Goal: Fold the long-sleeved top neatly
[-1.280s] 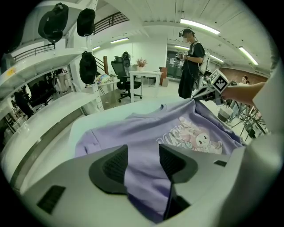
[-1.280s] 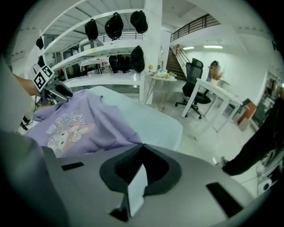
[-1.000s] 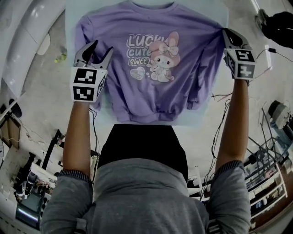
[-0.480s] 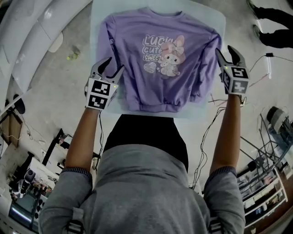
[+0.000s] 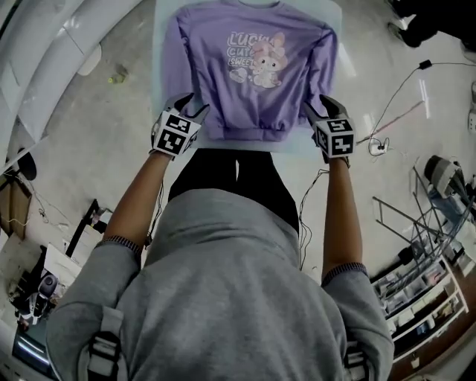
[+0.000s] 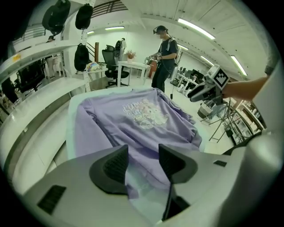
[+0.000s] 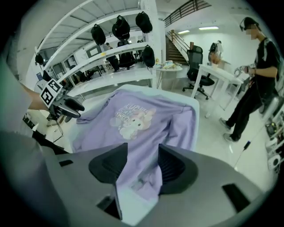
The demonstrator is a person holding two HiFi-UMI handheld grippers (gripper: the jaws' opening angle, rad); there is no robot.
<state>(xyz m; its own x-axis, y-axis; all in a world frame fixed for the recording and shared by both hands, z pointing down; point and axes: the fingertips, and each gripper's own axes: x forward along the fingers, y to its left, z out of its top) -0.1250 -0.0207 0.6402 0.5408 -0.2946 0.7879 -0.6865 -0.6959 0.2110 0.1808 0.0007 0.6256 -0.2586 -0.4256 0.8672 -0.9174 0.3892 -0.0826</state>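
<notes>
Inspecting posn: long-sleeved top lies flat, print up, centred on worktop. Collar is at the far edge, hem along the near edge, sleeves down both sides.

Left gripper sits over the near-left hem corner. Its fingers stand apart, cloth showing between them, not pinched. Right gripper sits over the near-right corner. Its fingers are apart too, having just been opening, w/ cloth between but no clamp. You look set to take both hem corners; judgement only.

Risks:
1. Right side: sleeve cuff looks to lie just beside the hem corner. Close there & you may grab cuff w/ hem, or cuff alone, and the fold drags the sleeve out of line.
2. A shallow bite takes the front layer only, so the top opens up.
3. Uneven grip pts L vs R give a skewed fold line.
4. Hem is at the near edge, so any pull toward you could slide the garment off the worktop.
</notes>
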